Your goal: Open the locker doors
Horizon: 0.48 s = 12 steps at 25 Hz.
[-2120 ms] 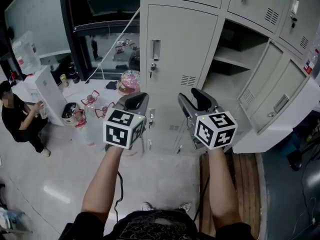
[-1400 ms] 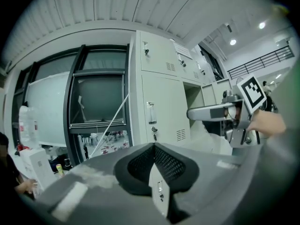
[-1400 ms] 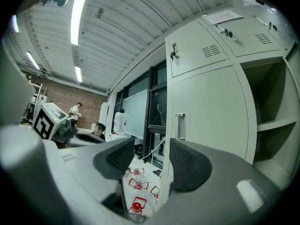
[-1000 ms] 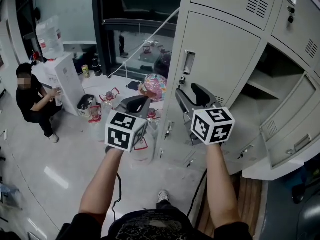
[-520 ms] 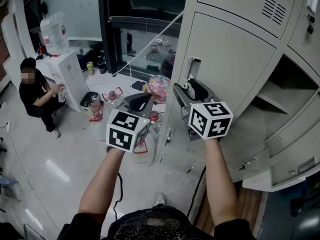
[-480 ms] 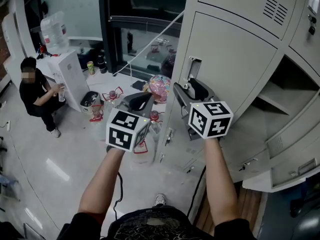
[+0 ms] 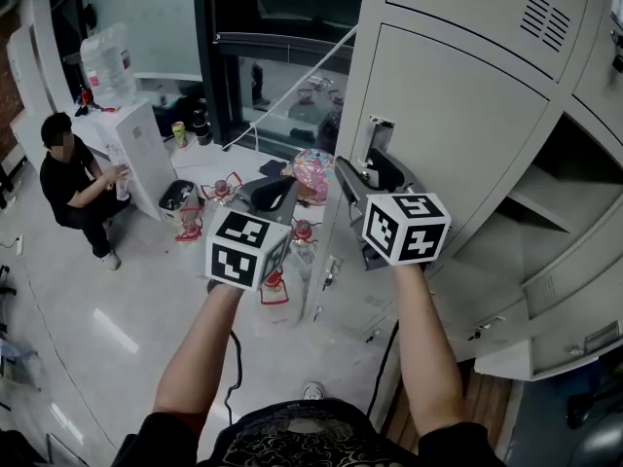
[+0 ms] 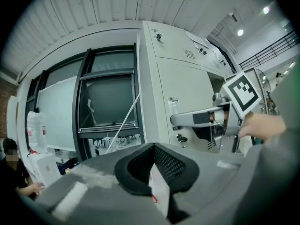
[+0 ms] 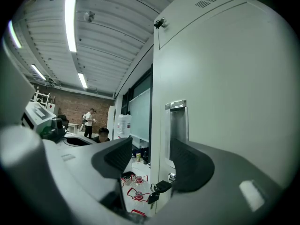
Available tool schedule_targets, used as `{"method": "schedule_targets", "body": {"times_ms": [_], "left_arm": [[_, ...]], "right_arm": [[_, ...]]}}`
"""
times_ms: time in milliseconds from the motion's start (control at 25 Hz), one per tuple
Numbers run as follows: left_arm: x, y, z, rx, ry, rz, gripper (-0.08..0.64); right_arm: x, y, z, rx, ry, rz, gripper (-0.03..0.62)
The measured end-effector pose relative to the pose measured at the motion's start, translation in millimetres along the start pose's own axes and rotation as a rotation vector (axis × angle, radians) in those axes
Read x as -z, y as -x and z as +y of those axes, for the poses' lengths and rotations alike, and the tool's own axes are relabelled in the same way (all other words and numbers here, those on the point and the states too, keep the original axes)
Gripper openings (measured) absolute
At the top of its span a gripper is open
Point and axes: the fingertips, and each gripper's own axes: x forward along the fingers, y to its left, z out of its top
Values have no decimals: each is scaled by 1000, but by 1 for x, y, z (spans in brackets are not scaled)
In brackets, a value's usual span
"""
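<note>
A closed grey locker door [image 7: 458, 115] carries a recessed handle [image 7: 378, 139] near its left edge. My right gripper [image 7: 362, 173] is held level just in front of that handle. In the right gripper view the handle recess [image 9: 178, 125] stands straight ahead of the right gripper [image 9: 150, 161], with keys [image 9: 158, 190] hanging in the lock below it. Its jaws have just been opening and nothing is between them. My left gripper [image 7: 273, 193] hovers left of the locker; its pads [image 8: 140, 165] meet at the tips on nothing.
Right of the closed door, a locker compartment [image 7: 560, 197] stands open with its shelf showing. A person [image 7: 73, 178] crouches on the floor at far left beside a white box [image 7: 136, 154]. Red-framed items [image 7: 224, 188] and a pink ball [image 7: 311, 163] lie near the window.
Both grippers have moved left along the lockers, away from the open compartments. The right gripper now sits close to the closed door's handle.
</note>
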Motion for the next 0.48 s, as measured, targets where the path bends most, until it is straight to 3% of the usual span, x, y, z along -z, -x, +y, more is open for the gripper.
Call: {"method": "schedule_targets", "body": {"times_ms": [480], "left_arm": [[1, 0, 6, -6, -9, 13, 0]], "right_arm": [[1, -10, 0, -13, 1, 2, 253]]}}
